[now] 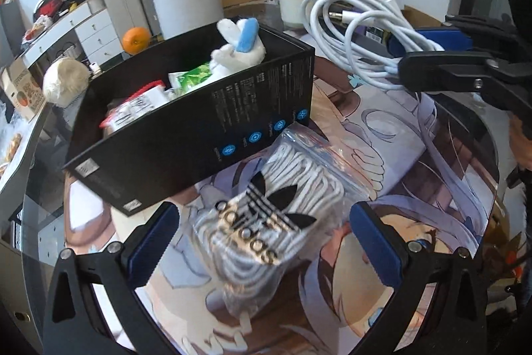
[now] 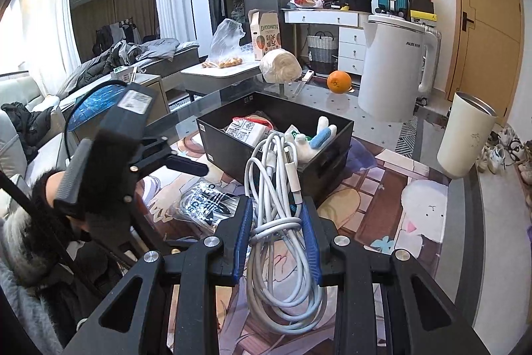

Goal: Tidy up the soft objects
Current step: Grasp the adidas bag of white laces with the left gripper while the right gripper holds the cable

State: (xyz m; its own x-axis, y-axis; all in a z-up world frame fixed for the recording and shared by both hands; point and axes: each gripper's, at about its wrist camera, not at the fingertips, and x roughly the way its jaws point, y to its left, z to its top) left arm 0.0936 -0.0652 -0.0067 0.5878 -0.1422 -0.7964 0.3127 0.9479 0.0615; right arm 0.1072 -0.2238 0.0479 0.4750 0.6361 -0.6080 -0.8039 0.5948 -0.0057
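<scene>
A clear zip bag of white socks [image 1: 262, 222] with a black trefoil logo lies on the printed mat, just in front of the black box [image 1: 199, 122]. My left gripper [image 1: 262, 242] stands open around this bag, its blue pads [image 1: 149, 242] clear of both sides. My right gripper [image 2: 276, 222] is shut on a coiled white cable [image 2: 279, 188] and holds it in the air close to the box [image 2: 276, 135]. In the left wrist view the cable [image 1: 359, 32] hangs at the upper right. Inside the box sit a white and blue plush toy [image 1: 239, 45] and some packets.
A white kettle [image 2: 395, 65], a cream tumbler [image 2: 465, 135], an orange [image 2: 339, 81] and a pale round bundle [image 2: 281, 65] stand on the glass table behind and right of the box. The printed mat [image 2: 382, 198] covers the near part.
</scene>
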